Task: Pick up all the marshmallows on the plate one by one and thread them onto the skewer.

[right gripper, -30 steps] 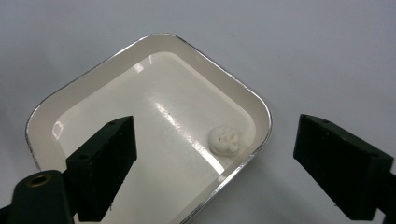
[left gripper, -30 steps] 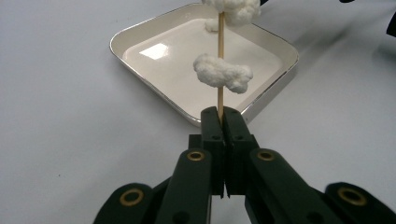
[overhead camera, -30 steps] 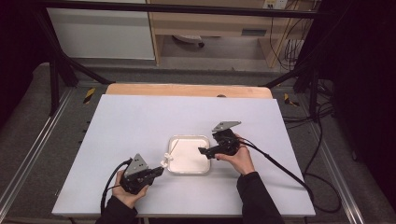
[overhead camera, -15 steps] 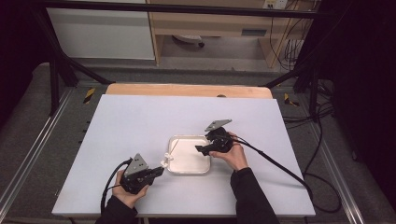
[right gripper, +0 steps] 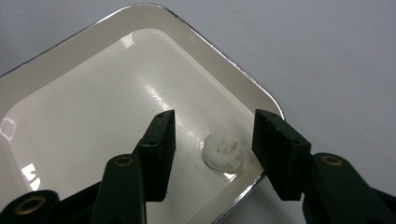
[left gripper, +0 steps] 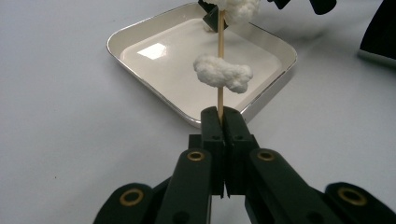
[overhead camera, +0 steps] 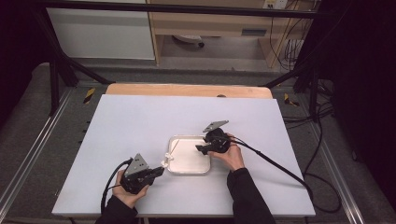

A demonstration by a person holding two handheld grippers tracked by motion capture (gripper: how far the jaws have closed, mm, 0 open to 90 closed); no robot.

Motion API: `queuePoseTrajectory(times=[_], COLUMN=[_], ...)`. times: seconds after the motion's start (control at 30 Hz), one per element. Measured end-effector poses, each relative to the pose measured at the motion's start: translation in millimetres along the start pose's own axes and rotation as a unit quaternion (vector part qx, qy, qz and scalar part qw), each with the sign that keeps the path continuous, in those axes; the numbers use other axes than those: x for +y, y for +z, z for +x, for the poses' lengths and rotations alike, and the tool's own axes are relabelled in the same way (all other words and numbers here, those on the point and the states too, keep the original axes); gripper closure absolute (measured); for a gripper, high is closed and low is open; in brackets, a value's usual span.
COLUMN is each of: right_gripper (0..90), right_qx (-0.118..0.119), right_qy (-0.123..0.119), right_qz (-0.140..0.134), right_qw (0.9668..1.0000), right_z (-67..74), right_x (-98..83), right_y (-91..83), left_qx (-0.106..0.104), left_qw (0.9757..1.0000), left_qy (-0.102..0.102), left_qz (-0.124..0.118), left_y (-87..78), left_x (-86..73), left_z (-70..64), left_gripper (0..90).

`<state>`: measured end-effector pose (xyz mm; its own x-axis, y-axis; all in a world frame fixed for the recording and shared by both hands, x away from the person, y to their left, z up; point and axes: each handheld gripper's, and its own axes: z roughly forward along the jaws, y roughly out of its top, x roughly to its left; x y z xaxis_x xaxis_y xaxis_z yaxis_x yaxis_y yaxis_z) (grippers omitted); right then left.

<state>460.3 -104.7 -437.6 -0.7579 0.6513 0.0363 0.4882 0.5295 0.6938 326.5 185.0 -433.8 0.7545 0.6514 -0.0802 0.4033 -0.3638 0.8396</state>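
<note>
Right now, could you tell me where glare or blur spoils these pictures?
Left gripper view: a bright window glare sits on the tray, and the upper white lump looks soft. Right gripper view: small glints on the tray floor. High view: dim edges, evenly lit table.

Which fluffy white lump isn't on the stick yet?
The white lump lying loose in the tray, between the right gripper jaws. The others are threaded on the skewer.
</note>
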Motion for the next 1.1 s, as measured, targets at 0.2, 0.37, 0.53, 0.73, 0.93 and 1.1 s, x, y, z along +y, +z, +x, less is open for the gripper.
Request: queuePoseTrajectory(times=[0.2, 0.37, 0.53, 0.73, 0.93, 1.1], right_gripper=[58.1, 61.9, 66.1, 69.4, 72.2, 73.8], right_qx=[-0.003, -0.001, 0.0, 0.0, -0.006, -0.011], right_qy=[-0.005, 0.003, 0.003, 0.006, 0.006, 0.01], right_qz=[0.003, 0.008, 0.012, 0.013, 0.013, 0.01], right_qw=[1.0, 1.0, 0.9999, 0.9999, 0.9999, 0.9998], right_z=[-0.1, -0.6, 0.0, 0.2, 0.9, 0.8], right_x=[-0.9, -0.9, -2.2, -2.8, -3.5, -3.8], right_y=[1.5, 1.6, 4.2, 4.7, 4.4, 4.4], left_qx=[-0.001, -0.001, -0.002, -0.002, -0.001, -0.001], left_qw=[1.0, 1.0, 1.0, 1.0, 1.0, 1.0], left_qy=[0.0, 0.001, 0.001, 0.002, 0.002, 0.0], left_qz=[-0.001, -0.002, -0.002, -0.003, -0.004, -0.004], left_y=[0.1, -0.6, -0.6, -0.8, -1.0, -0.7], left_x=[0.1, 0.3, 0.4, 0.5, 0.6, 0.6], left_z=[-0.3, 0.0, -0.1, 0.0, -0.3, -0.8], left_gripper=[88.9, 88.9, 88.9, 88.9, 88.9, 88.9])
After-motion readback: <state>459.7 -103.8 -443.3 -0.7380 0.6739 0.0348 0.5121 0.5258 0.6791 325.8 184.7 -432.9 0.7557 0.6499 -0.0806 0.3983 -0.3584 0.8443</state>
